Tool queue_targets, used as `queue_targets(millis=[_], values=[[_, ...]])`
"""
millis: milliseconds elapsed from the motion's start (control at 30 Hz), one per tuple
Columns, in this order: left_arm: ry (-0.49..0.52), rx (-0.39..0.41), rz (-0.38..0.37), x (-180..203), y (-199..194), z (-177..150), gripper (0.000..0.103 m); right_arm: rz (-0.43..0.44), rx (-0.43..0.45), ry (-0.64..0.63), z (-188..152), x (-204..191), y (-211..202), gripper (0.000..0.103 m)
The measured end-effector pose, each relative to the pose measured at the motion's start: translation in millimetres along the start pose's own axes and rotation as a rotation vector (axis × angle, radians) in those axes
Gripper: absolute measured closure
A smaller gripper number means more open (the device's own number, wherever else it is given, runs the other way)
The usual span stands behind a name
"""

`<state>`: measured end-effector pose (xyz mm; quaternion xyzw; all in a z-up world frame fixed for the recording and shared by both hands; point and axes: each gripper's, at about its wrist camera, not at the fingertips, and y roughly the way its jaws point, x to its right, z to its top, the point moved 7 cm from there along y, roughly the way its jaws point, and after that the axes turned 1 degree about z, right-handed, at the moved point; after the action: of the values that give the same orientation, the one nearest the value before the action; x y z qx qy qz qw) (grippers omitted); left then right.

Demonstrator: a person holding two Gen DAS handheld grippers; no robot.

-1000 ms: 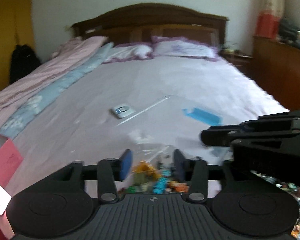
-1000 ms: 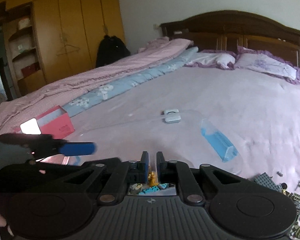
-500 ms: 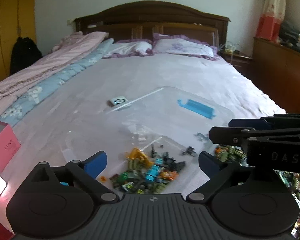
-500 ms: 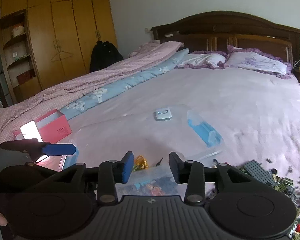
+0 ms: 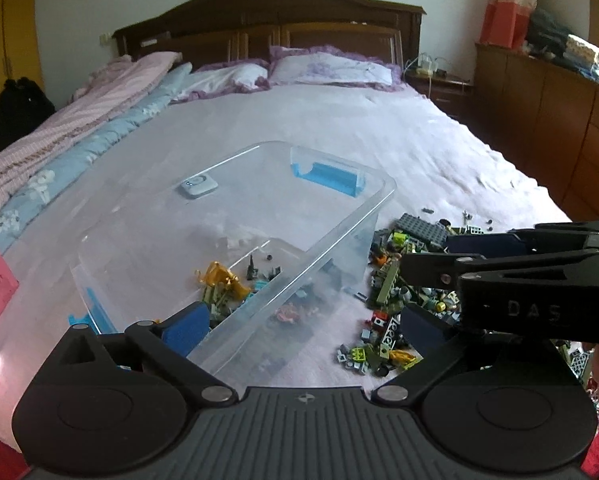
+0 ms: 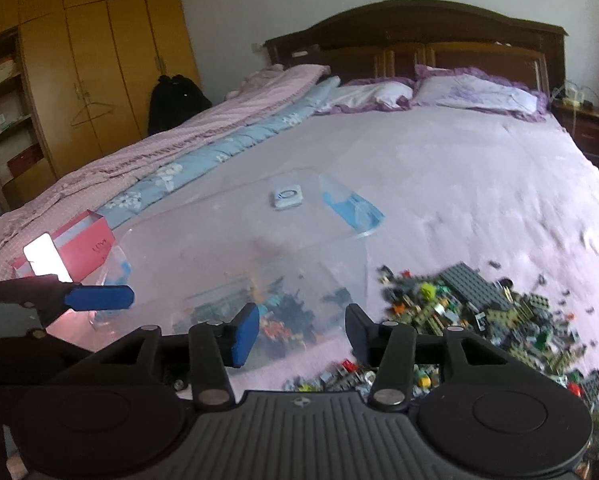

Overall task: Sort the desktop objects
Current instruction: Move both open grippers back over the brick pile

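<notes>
A: How do the claws stand?

B: The left gripper (image 5: 303,322) is spread as wide as it goes, nothing pressed between its blue pads; its jaws have just been opening. One pad sits over the near corner of the clear plastic box (image 5: 379,200), the other over the loose bricks beside it. The right gripper (image 6: 301,334) is partly open, and its jaws have just been opening too. Nothing is pinched there either; the near wall of the box shows through the gap.

A: And the toy bricks?

B: Some bricks lie inside the box (image 5: 235,284), at its near end, with a yellow piece (image 5: 223,278) among them. The bigger pile of bricks (image 6: 471,312) lies on the bed sheet (image 6: 459,168) just beside the box, including a grey flat plate (image 6: 473,284).

A: Anything else around?

B: A small white device (image 5: 197,186) lies at the far end of the box; whether inside it or behind it I cannot tell. The box has blue latches (image 5: 335,178). A red carton (image 6: 85,242) sits at the left edge of the bed, by folded pink and blue quilts (image 6: 203,140). Two pillows (image 6: 475,94) rest against the dark wooden headboard (image 6: 419,32), and a yellow wardrobe (image 6: 99,60) stands to the left.
</notes>
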<state>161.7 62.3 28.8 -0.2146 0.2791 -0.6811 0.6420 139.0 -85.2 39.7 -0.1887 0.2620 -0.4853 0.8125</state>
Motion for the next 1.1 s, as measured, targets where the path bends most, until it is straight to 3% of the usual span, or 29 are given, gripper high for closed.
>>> queue_targets(millis=[167, 433, 733, 900, 1100], values=[[0.050, 0.002, 0.009, 12, -5, -5, 0.000, -0.012, -0.008, 0.053, -17, 13, -9, 0.049], [0.074, -0.011, -0.054, 39, -13, -21, 0.000, -0.072, -0.016, 0.118, -43, 41, -31, 0.048], [0.096, -0.133, -0.106, 61, 6, -81, 0.000, -0.129, -0.111, 0.168, -107, 69, -46, 0.049], [0.109, -0.169, -0.139, 65, 13, -109, 0.001, -0.104, -0.184, 0.119, -140, 57, -41, 0.060], [0.150, -0.193, -0.153, 67, 12, -130, 0.002, -0.055, -0.228, -0.011, -154, 24, -28, 0.065]])
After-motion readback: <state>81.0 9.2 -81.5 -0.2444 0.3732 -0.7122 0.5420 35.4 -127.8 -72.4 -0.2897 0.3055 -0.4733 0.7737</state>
